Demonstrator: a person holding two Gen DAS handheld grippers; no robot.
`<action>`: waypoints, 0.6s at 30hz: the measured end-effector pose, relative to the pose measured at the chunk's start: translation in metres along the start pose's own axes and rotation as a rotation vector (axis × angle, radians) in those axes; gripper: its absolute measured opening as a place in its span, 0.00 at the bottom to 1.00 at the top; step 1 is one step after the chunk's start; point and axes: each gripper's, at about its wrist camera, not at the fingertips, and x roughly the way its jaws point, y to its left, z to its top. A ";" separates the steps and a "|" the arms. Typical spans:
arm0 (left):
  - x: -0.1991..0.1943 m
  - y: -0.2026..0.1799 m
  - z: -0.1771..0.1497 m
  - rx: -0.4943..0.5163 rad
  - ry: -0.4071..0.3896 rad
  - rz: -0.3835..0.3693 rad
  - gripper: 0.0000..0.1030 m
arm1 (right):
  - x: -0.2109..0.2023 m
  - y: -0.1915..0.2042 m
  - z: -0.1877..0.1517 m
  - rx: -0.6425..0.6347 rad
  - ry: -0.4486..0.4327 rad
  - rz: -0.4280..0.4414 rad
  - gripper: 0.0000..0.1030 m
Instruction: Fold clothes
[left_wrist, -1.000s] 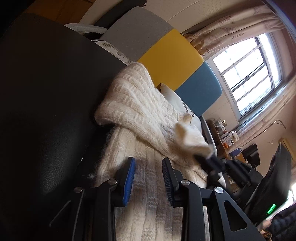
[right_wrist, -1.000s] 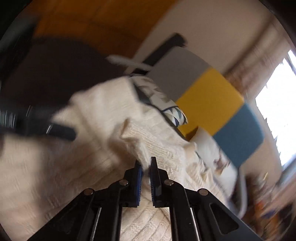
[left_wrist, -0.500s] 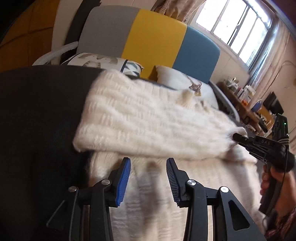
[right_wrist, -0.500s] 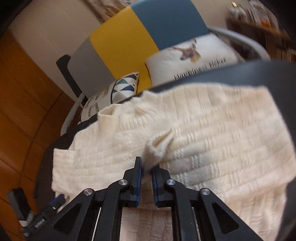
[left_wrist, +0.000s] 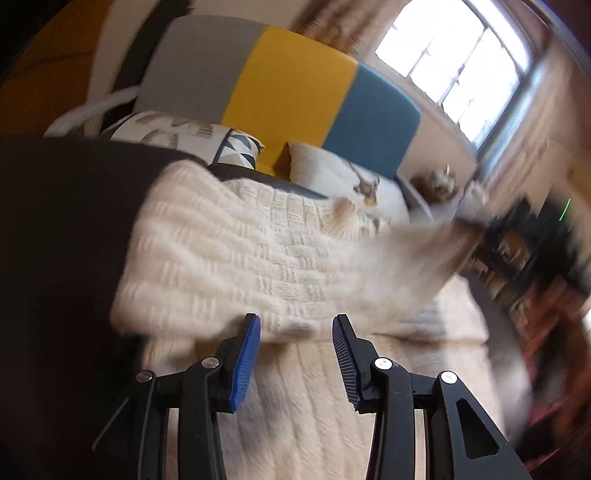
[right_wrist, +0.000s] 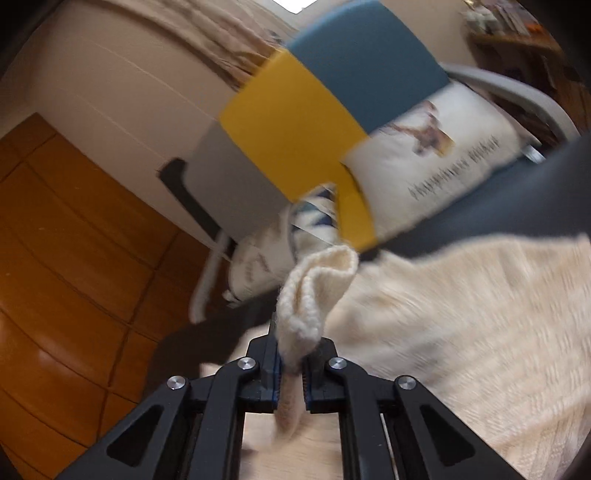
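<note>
Cream knit sweater (left_wrist: 236, 258) spread over a dark surface (left_wrist: 55, 258), one thick layer doubled back across the part beneath. Left claw (left_wrist: 295, 354) spread wide, blue pads (left_wrist: 245, 365) apart, nothing between them — poised just above the knit near the edge of the doubled layer. From the left wrist only: the full sweep of the sweater, a stretch of it drawn up and away to the right into heavy blur, where the far end cannot be made out. From the right wrist only: the right claw (right_wrist: 291, 373) pressed together on a bunched corner of the sweater (right_wrist: 314, 291), the fabric standing up in a soft fold above the fingertips and a strip trailing down between the arms of the claw. Rest of the knit lying blurred to the right in that view. Behind, in both views, a sofa back (left_wrist: 295, 92) in grey, yellow and blue panels, with a white cushion bearing a brown print (right_wrist: 424, 162) and a triangle-patterned cushion (left_wrist: 236, 147) propped against it. Bright window (left_wrist: 454, 62) seen from the left wrist alone; orange wood floor (right_wrist: 55, 258) seen plainly from the right wrist.
</note>
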 end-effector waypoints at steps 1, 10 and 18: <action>0.003 -0.002 0.002 0.036 0.005 0.005 0.41 | -0.002 0.016 0.010 -0.016 -0.011 0.024 0.07; 0.000 -0.015 0.005 0.160 -0.029 0.044 0.40 | 0.000 0.116 0.059 -0.160 -0.010 0.135 0.07; 0.015 0.035 0.031 -0.008 -0.058 0.292 0.40 | -0.016 0.083 0.055 -0.126 -0.033 0.077 0.07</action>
